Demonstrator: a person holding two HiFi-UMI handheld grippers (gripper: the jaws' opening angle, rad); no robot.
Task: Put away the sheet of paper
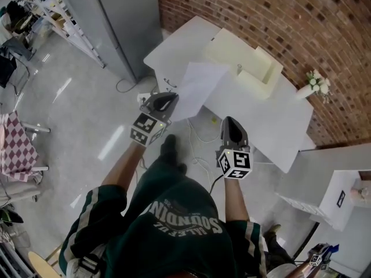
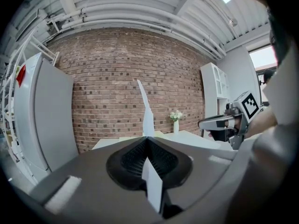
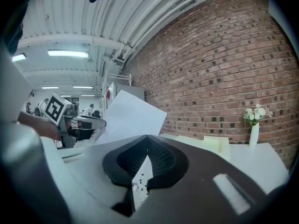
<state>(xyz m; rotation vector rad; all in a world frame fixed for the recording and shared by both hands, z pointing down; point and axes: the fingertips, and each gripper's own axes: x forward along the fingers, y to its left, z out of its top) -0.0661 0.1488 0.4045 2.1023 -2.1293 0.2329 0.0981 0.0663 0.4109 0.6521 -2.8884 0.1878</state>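
Apparently, corner of paper (image 1: 200, 86) within left gripper (image 1: 173, 98).

I'm holding both arms out ahead of my chest, the left forearm (image 1: 124, 168) and right forearm (image 1: 233, 197) bare below striped sleeves, each hand carrying its gripper pointing forward and slightly downward. My left gripper (image 1: 172, 97) is clamping its jaws together on the edge of the sheet of paper (image 1: 197, 88), which is running edge-on between the pads. My right gripper (image 1: 228, 119) is hanging near it, not touching it, jaws meeting at the tips with nothing between them. The left marker cube (image 1: 146, 129) and right marker cube (image 1: 235, 163) are facing up toward my head
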